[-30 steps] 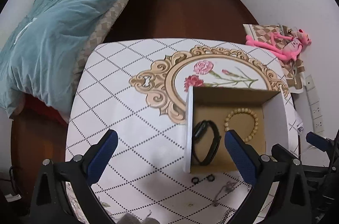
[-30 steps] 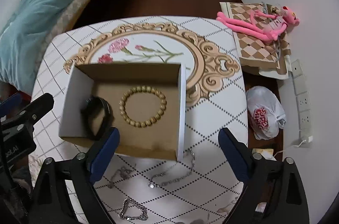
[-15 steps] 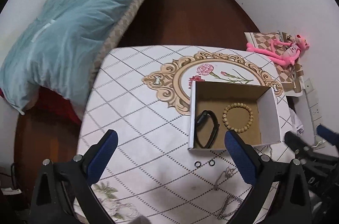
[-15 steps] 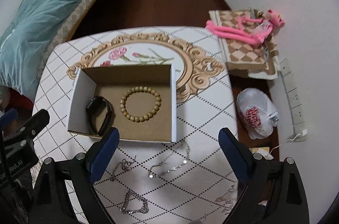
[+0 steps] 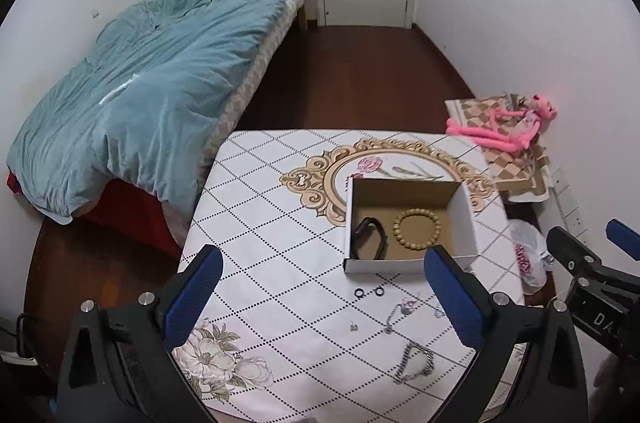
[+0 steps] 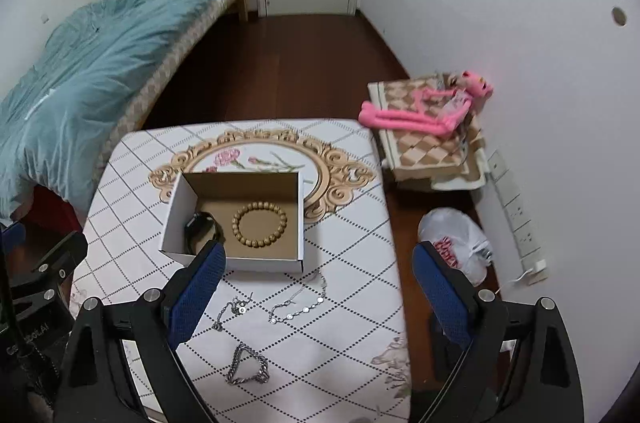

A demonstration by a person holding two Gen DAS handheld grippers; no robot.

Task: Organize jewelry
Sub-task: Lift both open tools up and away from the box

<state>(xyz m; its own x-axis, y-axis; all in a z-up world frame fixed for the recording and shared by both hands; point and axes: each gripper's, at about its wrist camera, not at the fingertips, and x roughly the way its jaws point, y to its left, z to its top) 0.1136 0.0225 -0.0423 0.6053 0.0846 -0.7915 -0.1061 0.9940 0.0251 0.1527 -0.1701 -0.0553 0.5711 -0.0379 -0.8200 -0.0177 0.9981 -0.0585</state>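
Observation:
An open cardboard box (image 5: 468,223) (image 6: 298,219) stands on the patterned table (image 5: 272,235) (image 6: 352,263). Inside lie a wooden bead bracelet (image 5: 416,226) (image 6: 260,224) and a black band (image 5: 370,238) (image 6: 202,228). In front of the box lie two small black rings (image 5: 369,292), thin silver chains (image 6: 298,303) (image 6: 232,309) (image 5: 400,311) and a thick silver chain bracelet (image 6: 246,365) (image 5: 414,363). My left gripper (image 5: 320,295) is open and empty, high above the table's near side. My right gripper (image 6: 316,287) is open and empty, high above the chains.
A bed with a blue quilt (image 5: 140,103) stands left of the table. A pink plush toy (image 6: 424,107) lies on a checked cushion at the right wall. A white plastic bag (image 6: 456,243) sits on the floor by the table's right edge.
Both grippers have risen and pulled back from the box; the table and box look smaller and more of the room shows. Both stay open and empty.

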